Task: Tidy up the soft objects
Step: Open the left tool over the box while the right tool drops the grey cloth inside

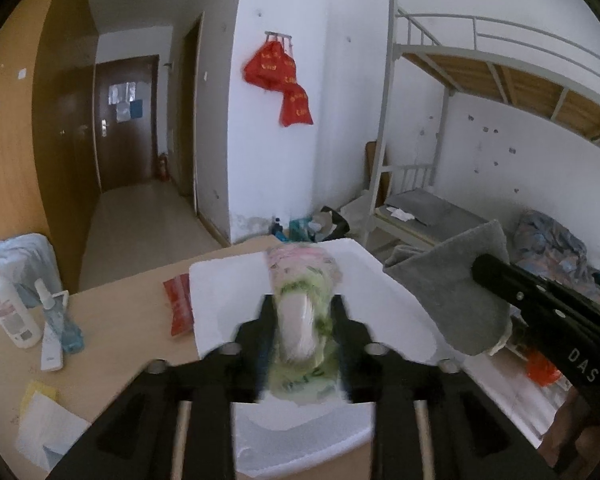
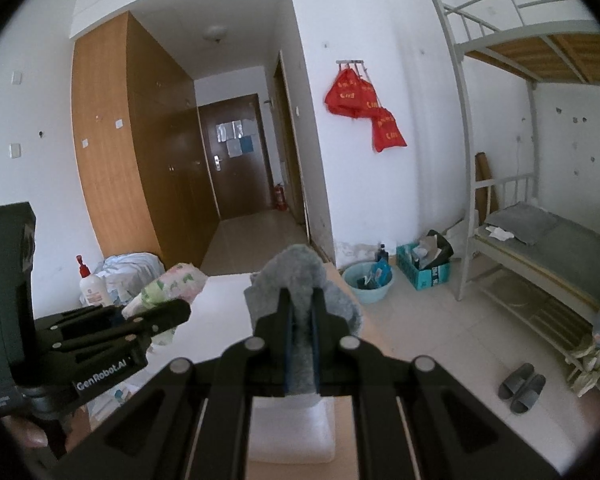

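My left gripper is shut on a soft pack in pink, green and white printed wrap, held above a white foam sheet on the wooden table. The pack also shows in the right wrist view with the left gripper. My right gripper is shut on a folded grey towel, held above the table's right side. In the left wrist view the grey towel hangs from the right gripper at the right.
On the table's left stand a white lotion bottle, a blue spray bottle, a red packet and papers. A folded white towel lies below the right gripper. A bunk bed, basin and slippers are to the right.
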A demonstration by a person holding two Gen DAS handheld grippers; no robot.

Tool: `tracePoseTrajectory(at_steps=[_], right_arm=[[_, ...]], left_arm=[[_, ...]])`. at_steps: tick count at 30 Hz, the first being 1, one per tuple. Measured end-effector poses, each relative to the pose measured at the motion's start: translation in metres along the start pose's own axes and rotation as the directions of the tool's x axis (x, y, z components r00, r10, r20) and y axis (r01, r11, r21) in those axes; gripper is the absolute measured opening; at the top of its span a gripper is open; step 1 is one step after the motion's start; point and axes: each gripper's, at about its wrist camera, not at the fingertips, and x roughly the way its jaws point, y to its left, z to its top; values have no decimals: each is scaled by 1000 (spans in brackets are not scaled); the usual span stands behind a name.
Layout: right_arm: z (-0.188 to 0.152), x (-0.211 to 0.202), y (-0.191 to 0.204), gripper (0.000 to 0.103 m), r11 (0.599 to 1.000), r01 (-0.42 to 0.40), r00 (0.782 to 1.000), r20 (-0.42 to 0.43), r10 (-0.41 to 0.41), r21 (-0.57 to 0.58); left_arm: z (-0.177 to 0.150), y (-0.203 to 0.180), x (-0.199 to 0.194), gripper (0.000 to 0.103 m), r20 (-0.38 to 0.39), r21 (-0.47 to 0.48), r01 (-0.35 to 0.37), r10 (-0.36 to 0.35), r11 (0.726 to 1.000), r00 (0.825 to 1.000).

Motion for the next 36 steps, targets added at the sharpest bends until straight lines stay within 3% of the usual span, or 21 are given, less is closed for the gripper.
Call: tracePoseTrajectory(at_steps=[1, 3, 6, 16, 23, 36], right_arm=[[0, 0, 0, 10, 1000, 0, 1000, 1, 0, 1], [1, 0, 0, 10, 1000, 2, 1000, 3, -2, -1], [1, 1, -1, 10, 1000, 3, 1000, 5, -3, 1], [1, 7, -1, 10, 1000, -7, 1000, -5, 7, 2], [2, 19, 3, 10, 999, -34, 999, -16, 34, -13], [2, 41, 15, 10, 996, -79, 996, -48, 77, -37]], left_arm=[[0, -1, 0, 63, 1, 2, 0, 0, 1000, 1000], [-1, -2, -2, 83, 14, 7, -9, 9, 1000, 1000], [-1, -5, -9, 93, 57, 19, -34, 32, 999, 998], [0, -4, -15, 94, 60, 38, -78, 76, 996, 995], [-1, 10, -28, 94, 74, 9, -130, 129, 991, 989], [-3, 42, -52, 99, 110, -72, -151, 158, 986, 981]])
